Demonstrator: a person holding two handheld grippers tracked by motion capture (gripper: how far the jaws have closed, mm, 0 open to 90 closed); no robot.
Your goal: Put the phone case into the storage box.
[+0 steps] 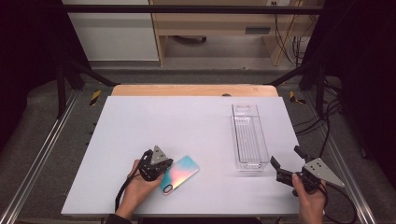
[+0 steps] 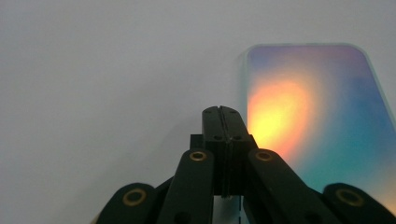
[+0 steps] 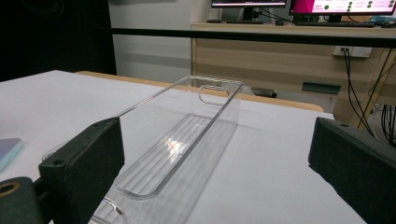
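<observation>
Writing: I can read no brand, label or lettering on the phone case (image 1: 179,174) or on the clear bin (image 1: 249,135); the screens at the top of the right gripper view are too small for me to read.
Phone case look: I see a flat rectangle with rounded corners and an iridescent finish, teal and blue at the edges with a warm orange-yellow glow in the middle. In the high view a dark camera cut-out sits at its near end. A pale translucent rim runs round it in the left gripper view.
Phone case place: it lies flat on the white desk (image 1: 159,121), near the front edge, left of centre, turned at a slant, and well apart from the bin.
Left gripper (image 1: 164,164): I see its 2 jaws pressed together with nothing between them. In its own view the closed tips rest just beside the long edge of the case; I cannot tell whether they touch it.
Right gripper (image 1: 286,157): its 2 jaws are spread wide and hold nothing. It sits low near the front right of the desk, just short of the near end of the bin.
Clear bin look: I see a long, narrow, see-through tray with a ribbed floor and a slot handle in its far end wall. It stands upright on the right half of the desk, running front to back.
</observation>
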